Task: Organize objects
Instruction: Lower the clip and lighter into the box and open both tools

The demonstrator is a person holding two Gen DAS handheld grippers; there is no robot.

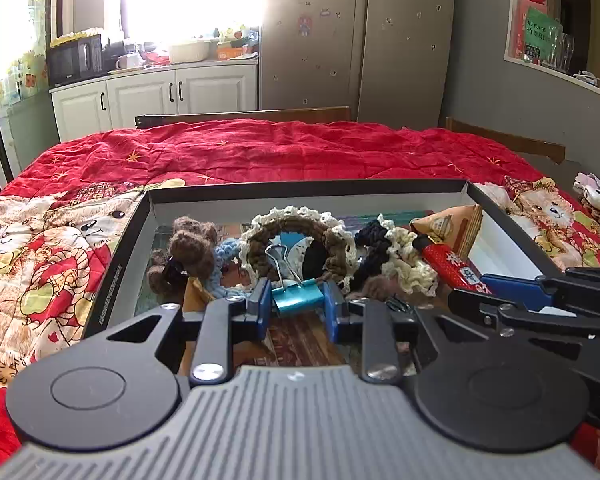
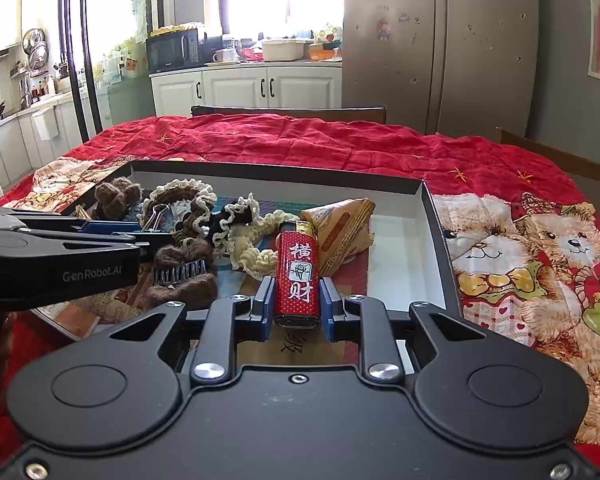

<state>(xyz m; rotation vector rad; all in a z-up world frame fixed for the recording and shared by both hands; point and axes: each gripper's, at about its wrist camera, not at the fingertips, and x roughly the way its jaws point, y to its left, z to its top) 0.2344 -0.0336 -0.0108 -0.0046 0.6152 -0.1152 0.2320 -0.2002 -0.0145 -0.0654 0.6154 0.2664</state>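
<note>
A shallow black-rimmed box (image 1: 112, 276) (image 2: 436, 216) lies on the red bedspread and holds small items. My left gripper (image 1: 298, 300) is shut on a teal binder clip (image 1: 298, 298) low inside the box, its wire handles pointing up. My right gripper (image 2: 296, 300) is shut on a red lighter (image 2: 298, 276) with white characters, also inside the box; the lighter shows in the left wrist view (image 1: 454, 266). Crocheted scrunchies (image 1: 296, 232) (image 2: 196, 200), a brown crochet piece (image 1: 192, 248) and a triangular snack packet (image 2: 340, 232) lie behind both grippers.
The red bear-print bedspread (image 1: 260, 148) (image 2: 520, 248) covers the surface around the box. A brown hair claw (image 2: 184, 270) lies left of my right gripper. Each gripper shows in the other's view, close beside it. Wooden chair backs (image 2: 288, 114) stand beyond the far edge.
</note>
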